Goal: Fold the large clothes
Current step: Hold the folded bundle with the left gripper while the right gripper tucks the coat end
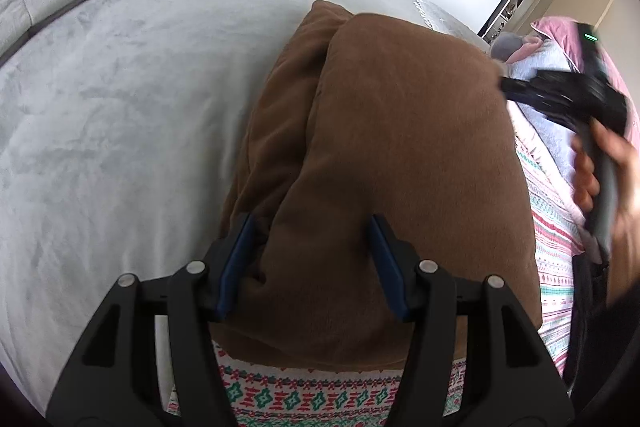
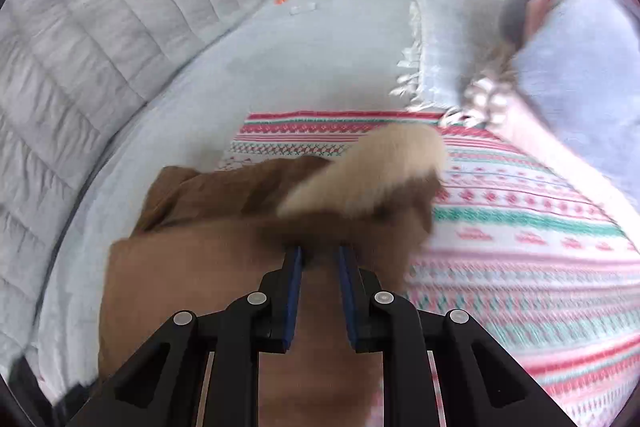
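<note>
A: Left tongs (image 1: 312,227): spread wide, straddling a thick fold of the brown coat (image 1: 400,155), not pinching it. Whether the pads press the cloth or just hang over it, I can't tell.

B: Right tongs (image 2: 319,253)?

A: Narrow gap between the blue pads, brown cloth seemingly caught in it. View is blurred, so I read that as a pinch on the coat's edge, just below the pale fur trim (image 2: 368,167), without certainty. From the left camera the right tongs show only as a dark smear off the coat's far side, with the hand (image 1: 600,179) on the handle.

B: Where does the coat lie?

A: On the patterned blanket (image 2: 520,227), which sits on the grey bedspread (image 1: 120,107). It's already bunched into a bulky bundle; one sleeve or flap lies folded along its left side. Headboard (image 2: 100,39) behind, a pile of other laundry (image 2: 580,67) to the right.

B: Step in hand?

A: Mid-fold, I judge: the hood or collar end is being carried over the body.

B: Next?

A: Lay the trimmed edge flat on the bundle, release, then the left tongs close on a thick layer to steady or turn it. The padding looks springy; it may reopen.
</note>
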